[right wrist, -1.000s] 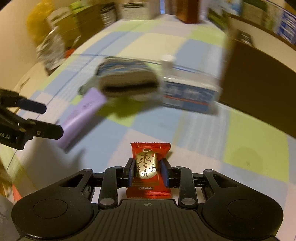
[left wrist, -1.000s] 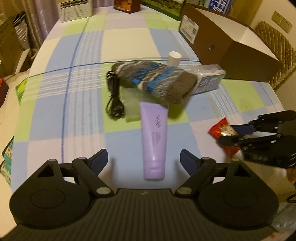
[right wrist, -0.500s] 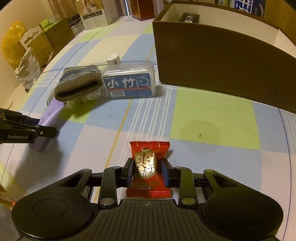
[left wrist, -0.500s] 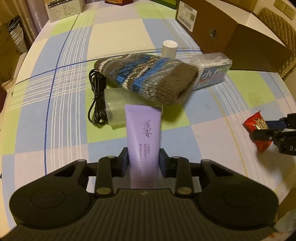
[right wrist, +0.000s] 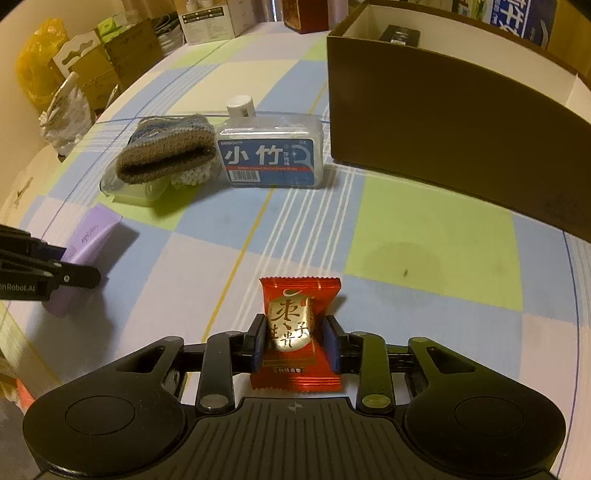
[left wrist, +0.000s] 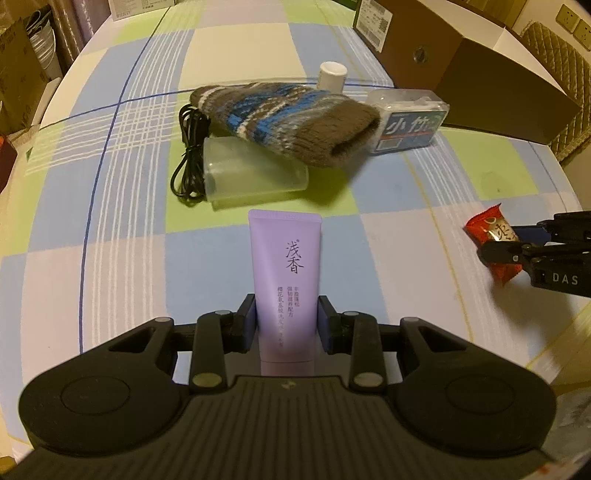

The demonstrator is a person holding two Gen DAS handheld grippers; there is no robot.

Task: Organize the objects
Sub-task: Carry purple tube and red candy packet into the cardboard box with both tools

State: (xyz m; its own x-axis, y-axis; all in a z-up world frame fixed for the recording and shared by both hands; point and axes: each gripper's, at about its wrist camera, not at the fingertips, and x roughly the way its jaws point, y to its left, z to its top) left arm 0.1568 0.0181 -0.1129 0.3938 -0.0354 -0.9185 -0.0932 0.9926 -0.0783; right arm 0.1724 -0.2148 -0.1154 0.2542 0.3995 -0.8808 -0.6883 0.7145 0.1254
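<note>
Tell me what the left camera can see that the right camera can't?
Only the left wrist view shows the black cable beside the knitted hat. Only the right wrist view looks inside the brown box. Both show the purple tube pinched in the left gripper and the red candy pinched in the right gripper.

A lived-in home room is suggested. A table covered by a checked cloth (right wrist: pixel 424 236) in blue, green and cream is seen, with stacked cardboard boxes (right wrist: pixel 110 55) and a yellow bag (right wrist: pixel 37 62) crowded at 10 o'clock, wall sockets (left wrist: pixel 574 22) and a quilted chair back (left wrist: pixel 565 85) at 2 o'clock.
</note>
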